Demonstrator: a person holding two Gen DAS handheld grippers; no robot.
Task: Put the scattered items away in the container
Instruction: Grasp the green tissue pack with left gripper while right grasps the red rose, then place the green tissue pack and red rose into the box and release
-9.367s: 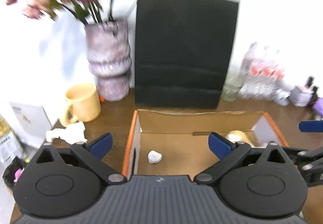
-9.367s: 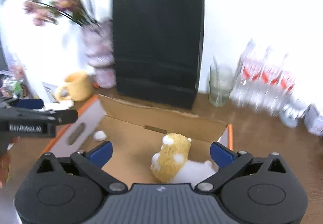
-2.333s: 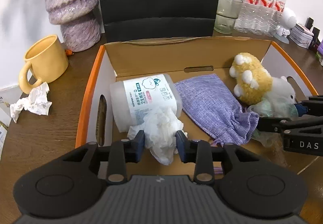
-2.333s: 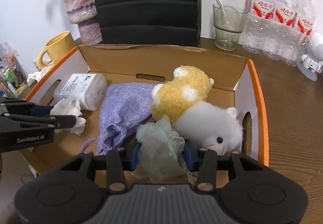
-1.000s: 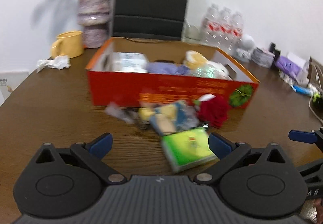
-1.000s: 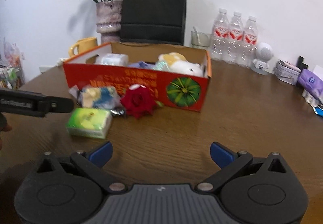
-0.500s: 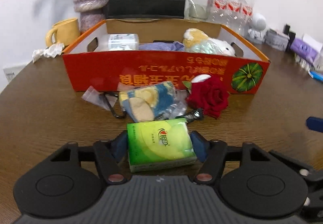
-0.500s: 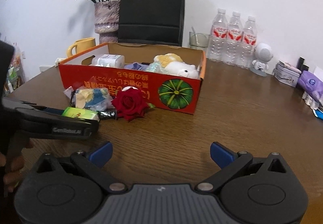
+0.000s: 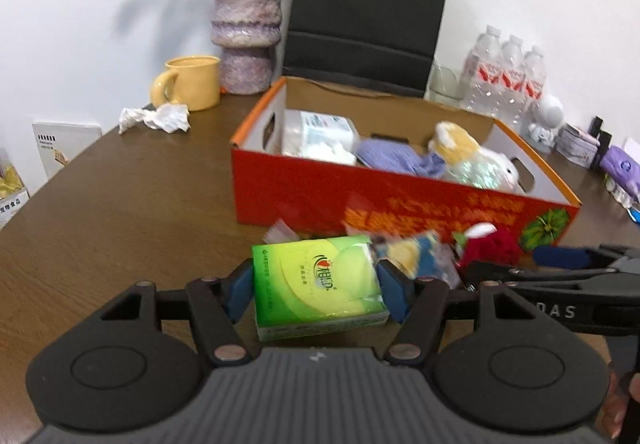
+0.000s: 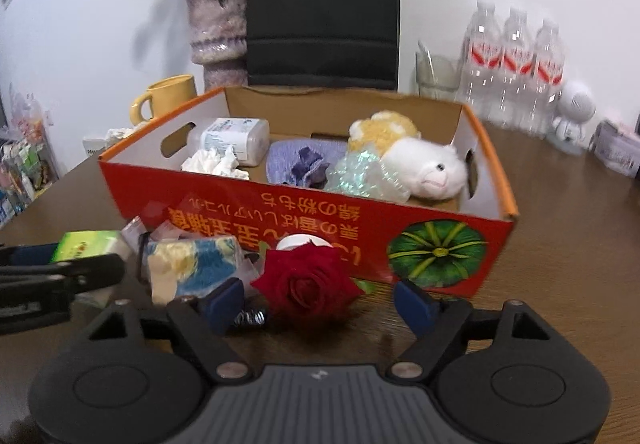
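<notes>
Toys sit in our box point(image 10: 496, 172). We pinch tissues point(image 9: 318, 280) with left gripper point(image 9: 316, 286); right gripper point(image 10: 320, 304) spread by rose point(image 10: 306, 284).

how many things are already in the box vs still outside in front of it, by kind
In the red box:
wipes canister: 1
crumpled tissue: 1
purple pouch: 1
plush toy: 1
greenish plastic wad: 1
Outside, in front:
green tissue pack, in the left gripper: 1
blue-yellow packet: 1
red rose, between the right gripper fingers: 1
Total: 8, small bits uncounted.
</notes>
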